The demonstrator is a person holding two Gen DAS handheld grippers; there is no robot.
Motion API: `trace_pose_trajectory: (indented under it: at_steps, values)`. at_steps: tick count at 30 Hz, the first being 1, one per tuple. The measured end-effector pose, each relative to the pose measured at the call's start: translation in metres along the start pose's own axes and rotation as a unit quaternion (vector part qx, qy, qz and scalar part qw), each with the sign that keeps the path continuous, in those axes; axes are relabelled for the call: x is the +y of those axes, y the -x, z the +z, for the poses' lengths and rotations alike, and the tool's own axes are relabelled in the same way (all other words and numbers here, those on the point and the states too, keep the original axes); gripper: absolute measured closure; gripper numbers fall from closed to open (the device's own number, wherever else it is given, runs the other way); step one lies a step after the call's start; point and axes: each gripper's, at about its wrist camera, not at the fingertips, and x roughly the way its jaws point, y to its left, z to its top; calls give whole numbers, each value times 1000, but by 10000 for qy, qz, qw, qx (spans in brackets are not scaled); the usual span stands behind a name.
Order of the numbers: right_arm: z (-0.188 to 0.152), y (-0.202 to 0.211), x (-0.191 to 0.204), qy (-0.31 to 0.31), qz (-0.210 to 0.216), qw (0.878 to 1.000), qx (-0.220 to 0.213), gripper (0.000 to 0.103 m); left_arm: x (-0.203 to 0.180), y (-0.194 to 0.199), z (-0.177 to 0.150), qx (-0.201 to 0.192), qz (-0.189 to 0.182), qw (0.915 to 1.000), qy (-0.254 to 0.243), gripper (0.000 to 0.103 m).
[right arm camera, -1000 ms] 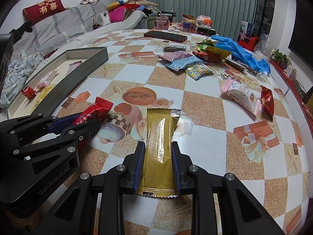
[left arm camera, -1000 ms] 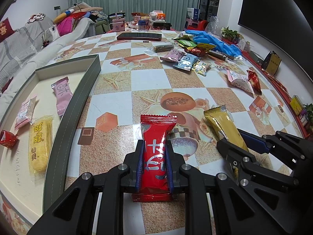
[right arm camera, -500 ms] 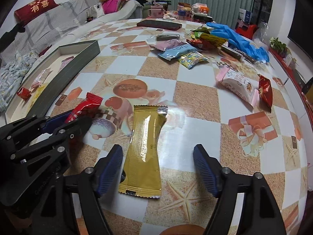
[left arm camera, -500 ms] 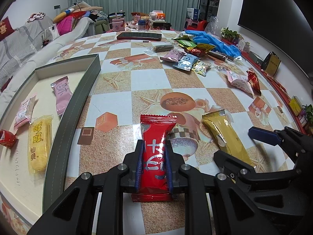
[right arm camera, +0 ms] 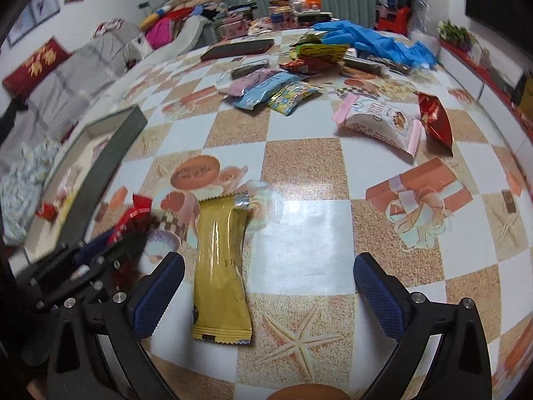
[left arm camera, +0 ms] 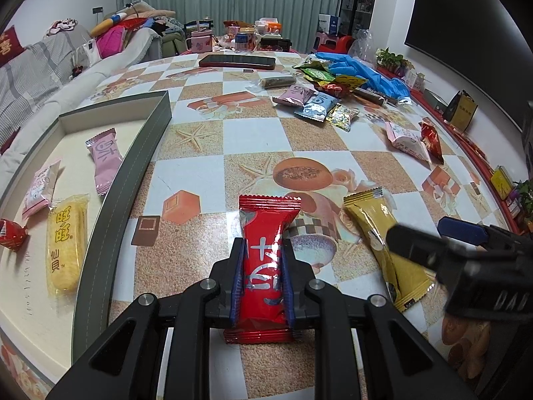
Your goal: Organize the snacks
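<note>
Crinkly red foil snack packet (left arm camera: 263, 260)

Tray (left arm camera: 140, 153) lies left of two packets (left arm camera: 266, 253) on table (left arm camera: 253, 146).

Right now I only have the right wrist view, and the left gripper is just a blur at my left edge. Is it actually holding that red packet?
Observer: Yes. In the left wrist view the left gripper is shut on the red packet, with a pad pressed against each long side.
Operator: And the tray? I can only make out smears inside it.
Observer: The tray holds four packets: a pink packet, a pale pink packet, a yellow packet and a small red one at the near end.
</note>
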Motion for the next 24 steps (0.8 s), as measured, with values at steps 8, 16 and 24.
trace_pose_trajectory:
  at_steps: [8, 16, 24]
  values:
    - [5, -5, 6, 285, -270, 9989, 256, 1, 1, 0, 0, -1, 12, 10000, -9, 81]
    - [-4, -16, 21, 873, -902, 9913, 401, 1, 1, 0, 0, 0, 12, 10000, -9, 81]
    - [-4, -17, 32, 1133, -1066, 9872, 364, 1, 4, 0, 1, -15, -40, 9999, 124, 81]
